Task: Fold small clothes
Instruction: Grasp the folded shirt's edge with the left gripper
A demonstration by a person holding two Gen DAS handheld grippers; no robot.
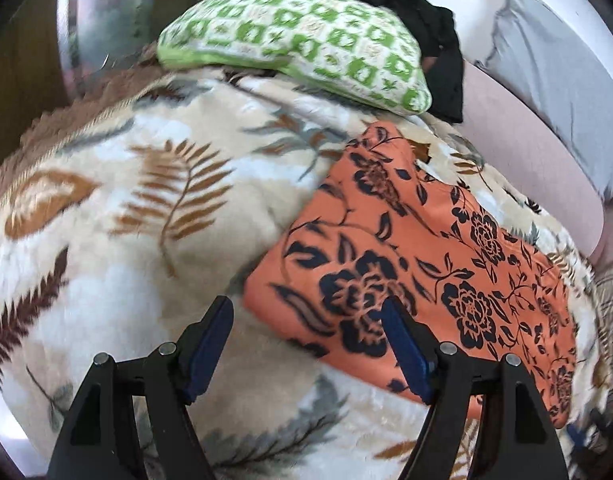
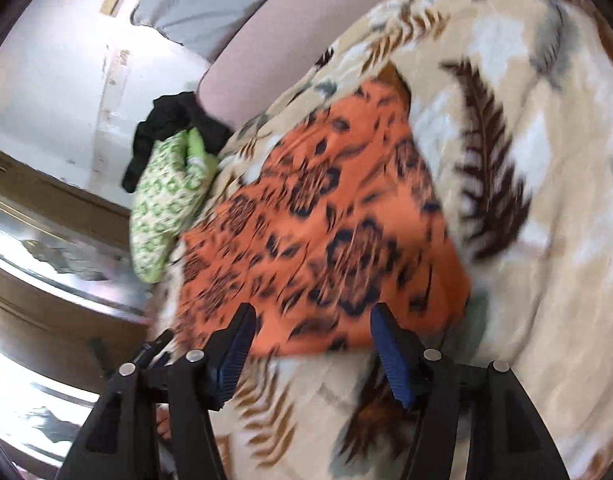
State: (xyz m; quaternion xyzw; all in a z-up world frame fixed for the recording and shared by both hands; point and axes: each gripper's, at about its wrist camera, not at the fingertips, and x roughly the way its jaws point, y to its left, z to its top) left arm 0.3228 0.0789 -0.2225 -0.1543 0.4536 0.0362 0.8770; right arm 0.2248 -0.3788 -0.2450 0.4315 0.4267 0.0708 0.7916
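Lying flat on a cream blanket (image 1: 118, 208) printed with brown and grey fern leaves is one orange garment (image 1: 410, 264) with a dark navy flower and vine pattern. It looks folded into a rough rectangle, with a narrower end pointing toward the far side of the blanket. In the right wrist view the orange garment (image 2: 326, 232) is blurred but shows the same shape on the blanket (image 2: 546, 280).

Beyond the orange garment sits one folded green-and-white patterned cloth (image 1: 298, 44), and one crumpled black cloth (image 1: 434, 28) lies just behind that, touching it. That makes three cloth pieces in all.

Two grippers are visible. The left gripper (image 1: 306, 340) has its blue-padded fingers spread wide, holding nothing, with one finger over the garment's near corner. The right gripper (image 2: 310, 344) is likewise spread and empty, just short of the garment's near edge.
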